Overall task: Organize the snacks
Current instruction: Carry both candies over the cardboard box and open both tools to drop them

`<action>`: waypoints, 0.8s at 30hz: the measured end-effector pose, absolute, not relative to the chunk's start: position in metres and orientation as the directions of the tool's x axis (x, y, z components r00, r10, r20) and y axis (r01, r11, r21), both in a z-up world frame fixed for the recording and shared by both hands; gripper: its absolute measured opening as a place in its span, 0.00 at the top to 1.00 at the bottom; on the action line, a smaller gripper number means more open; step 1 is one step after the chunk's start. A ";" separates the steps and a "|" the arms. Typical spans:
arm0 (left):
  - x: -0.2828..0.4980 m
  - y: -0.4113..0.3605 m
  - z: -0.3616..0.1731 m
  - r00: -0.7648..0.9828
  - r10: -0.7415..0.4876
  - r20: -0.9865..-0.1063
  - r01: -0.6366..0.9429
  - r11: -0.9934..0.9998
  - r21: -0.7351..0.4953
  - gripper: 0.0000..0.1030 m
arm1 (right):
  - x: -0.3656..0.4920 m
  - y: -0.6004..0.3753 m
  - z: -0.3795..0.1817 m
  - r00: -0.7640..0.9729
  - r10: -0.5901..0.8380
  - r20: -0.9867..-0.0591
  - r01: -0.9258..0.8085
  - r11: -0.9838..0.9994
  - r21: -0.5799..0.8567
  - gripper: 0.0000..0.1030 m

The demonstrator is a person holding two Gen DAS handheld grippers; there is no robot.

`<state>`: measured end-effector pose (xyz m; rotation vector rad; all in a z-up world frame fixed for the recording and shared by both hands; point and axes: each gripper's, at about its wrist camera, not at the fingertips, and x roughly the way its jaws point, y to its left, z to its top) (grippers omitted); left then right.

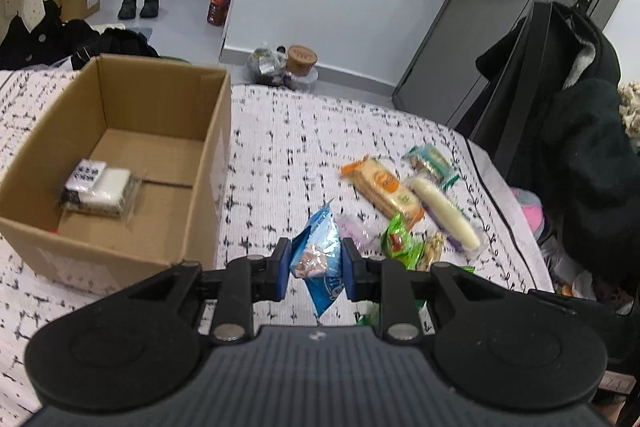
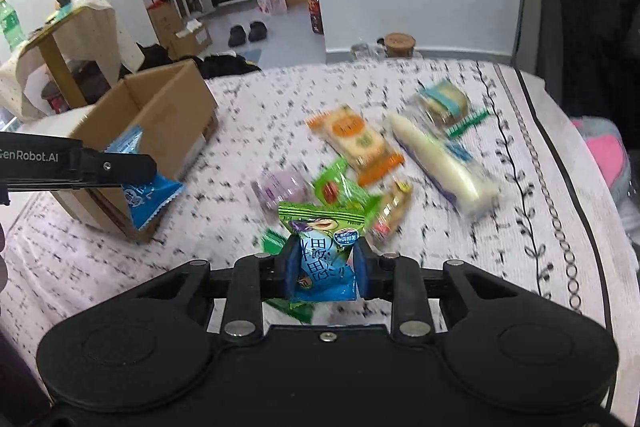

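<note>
My left gripper [image 1: 316, 267] is shut on a blue snack packet [image 1: 318, 259], held just above the bedspread to the right of the open cardboard box [image 1: 168, 147]. That packet [image 2: 150, 195] and the left gripper's finger [image 2: 116, 167] also show at the left of the right wrist view. My right gripper [image 2: 326, 267] is shut on a green-and-blue snack packet [image 2: 324, 251], lifted over the snack pile. On the bed lie an orange cracker pack [image 1: 384, 191], a long white roll [image 1: 444, 215], a teal-wrapped cake [image 1: 432, 163], a pale purple snack [image 2: 280, 189] and green packets [image 1: 400, 243].
Inside the box lies a clear pack of white and dark blocks [image 1: 98, 191]. A dark coat hangs over a stand [image 1: 568, 131] at the bed's right edge. Beyond the bed's far edge stand a jar with a cork lid [image 1: 302, 61], a red bottle [image 1: 219, 3] and slippers [image 1: 138, 7].
</note>
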<state>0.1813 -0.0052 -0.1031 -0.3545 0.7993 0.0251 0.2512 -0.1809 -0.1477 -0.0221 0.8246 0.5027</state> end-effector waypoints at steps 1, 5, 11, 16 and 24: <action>0.181 -0.004 -0.100 0.705 -0.107 -0.701 -0.155 0.941 -0.300 0.76 | 0.252 -0.179 -0.144 0.575 0.424 -0.699 -0.439 0.882 0.174 0.74; 0.179 0.003 -0.090 0.721 -0.093 -0.687 -0.161 0.941 -0.297 0.76 | 0.254 -0.171 -0.132 0.598 0.443 -0.668 -0.446 0.876 0.182 0.74; 0.176 0.016 -0.080 0.735 -0.072 -0.675 -0.178 0.939 -0.294 0.76 | 0.258 -0.159 -0.119 0.618 0.480 -0.623 -0.468 0.861 0.198 0.74; 0.173 0.028 -0.073 0.744 -0.057 -0.666 -0.190 0.937 -0.292 0.76 | 0.261 -0.147 -0.109 0.631 0.507 -0.588 -0.489 0.847 0.207 0.74; 0.171 0.051 -0.064 0.757 -0.016 -0.653 -0.225 0.932 -0.284 0.76 | 0.266 -0.122 -0.099 0.627 0.550 -0.552 -0.535 0.819 0.209 0.74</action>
